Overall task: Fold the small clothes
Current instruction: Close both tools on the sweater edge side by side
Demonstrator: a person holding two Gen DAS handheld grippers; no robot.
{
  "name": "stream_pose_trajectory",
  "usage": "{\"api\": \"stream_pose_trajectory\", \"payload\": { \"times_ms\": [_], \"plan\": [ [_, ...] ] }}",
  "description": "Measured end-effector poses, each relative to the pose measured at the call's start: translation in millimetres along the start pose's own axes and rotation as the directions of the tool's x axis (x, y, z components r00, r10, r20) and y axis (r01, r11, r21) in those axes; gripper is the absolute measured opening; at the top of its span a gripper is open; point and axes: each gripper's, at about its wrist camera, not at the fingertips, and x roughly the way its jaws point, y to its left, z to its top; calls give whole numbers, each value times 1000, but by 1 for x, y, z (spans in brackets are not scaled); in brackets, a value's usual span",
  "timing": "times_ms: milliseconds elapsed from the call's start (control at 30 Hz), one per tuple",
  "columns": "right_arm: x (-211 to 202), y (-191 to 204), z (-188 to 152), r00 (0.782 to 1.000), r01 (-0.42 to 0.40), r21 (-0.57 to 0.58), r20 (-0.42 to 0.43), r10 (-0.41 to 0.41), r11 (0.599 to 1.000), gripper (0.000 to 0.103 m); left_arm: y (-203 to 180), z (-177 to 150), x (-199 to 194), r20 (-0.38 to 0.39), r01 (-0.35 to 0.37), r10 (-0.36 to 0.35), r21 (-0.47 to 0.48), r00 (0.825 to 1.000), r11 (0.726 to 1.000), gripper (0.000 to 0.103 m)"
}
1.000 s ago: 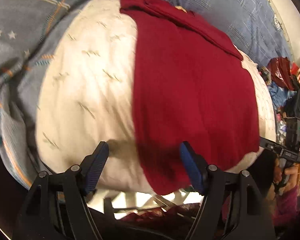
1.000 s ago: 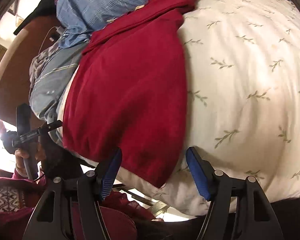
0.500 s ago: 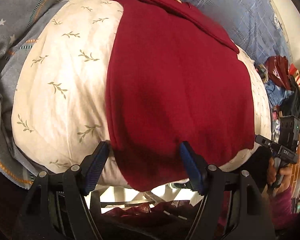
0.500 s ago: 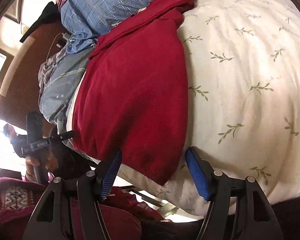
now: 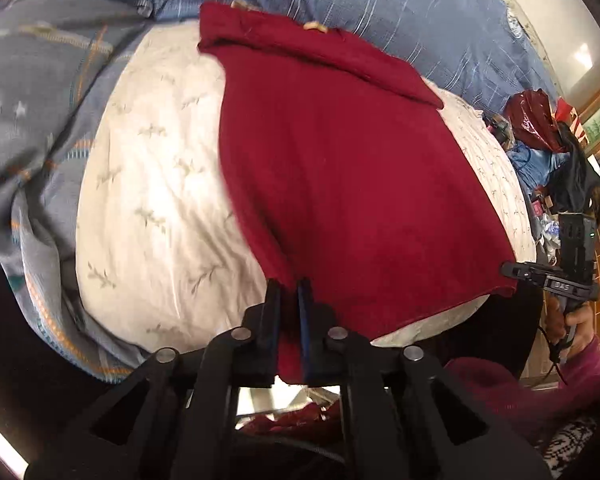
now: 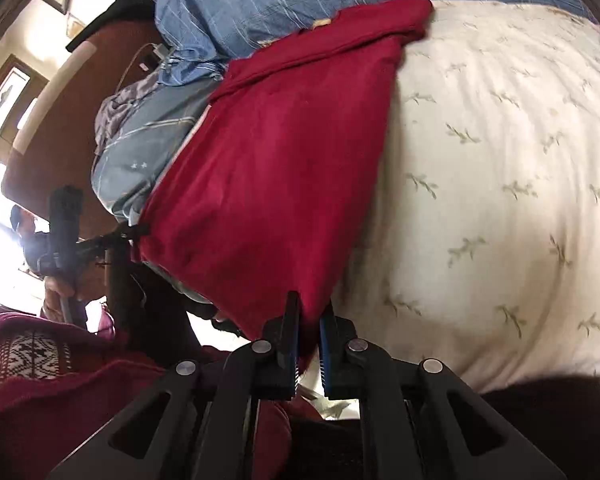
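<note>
We see a dark red garment (image 5: 340,168) spread flat over a cream leaf-print pillow (image 5: 152,200), filling the centre of the left wrist view and the centre-left of the right wrist view. Its far end is folded over along the top, next to blue plaid bedding (image 5: 380,4) at the upper edge.

Left gripper (image 5: 289,292), bottom centre of its frame: jaws have just closed and now pinch the near hem of the garment, red cloth bunched between the blue pads.

Right gripper (image 6: 309,312), bottom centre of its frame: jaws have also just closed, pinching the garment's other near corner, cloth between the pads.

Each gripper shows in the other's view, at the garment's lower corner: right one at far right, left one at far left, each with a hand (image 5: 572,320) on its handle.

Grey star-print blanket (image 5: 28,92) at upper left of the left view. Patterned maroon sleeve (image 6: 32,352) at lower left of the right view.
</note>
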Motion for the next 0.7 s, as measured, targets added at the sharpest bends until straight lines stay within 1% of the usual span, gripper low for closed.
{"api": "stream_pose_trajectory", "payload": {
  "times_ms": [67,133,167,200,233,300,333,367,433,500,600,667,700],
  "plan": [
    [14,-5,1,999,22,26,-33,-21,999,7,4,-6,18,-37,-71,71,4,997,997,4],
    [26,-6,2,998,24,31,-62,-22,999,9,8,-10,25,-52,-77,77,-3,996,997,5],
    [30,-8,4,997,25,41,-78,-22,999,15,9,-11,26,-52,-78,78,-9,996,997,5],
    [32,-11,5,996,22,58,-88,-17,998,17,10,-11,26,-45,-74,73,-21,996,997,5],
    [34,-15,6,995,8,83,-96,0,996,23,11,-11,25,-41,-69,68,-29,997,997,6],
    [34,-16,6,995,-10,88,-99,18,996,27,13,-11,23,-31,-75,74,-42,997,996,16],
    [35,-13,6,995,-7,75,-101,14,997,30,14,-11,22,-29,-81,80,-43,996,996,29],
    [36,-11,6,994,-11,63,-106,17,998,36,15,-11,21,-26,-82,81,-43,996,996,45],
    [38,-10,6,993,-38,70,-111,45,997,44,18,-14,19,-26,-62,61,-37,998,997,56],
    [40,-8,6,992,-52,75,-114,60,996,45,15,-13,24,-31,-67,67,-28,997,997,56],
    [44,-3,9,991,-57,68,-118,65,996,47,9,-11,35,-54,-52,51,-26,997,998,56],
    [44,-2,10,991,-58,67,-120,66,996,46,5,-10,38,-61,-53,53,-9,997,999,56],
    [44,-1,10,991,-53,61,-122,61,997,44,3,-10,39,-62,-55,54,-6,997,998,56]
  ]
}}
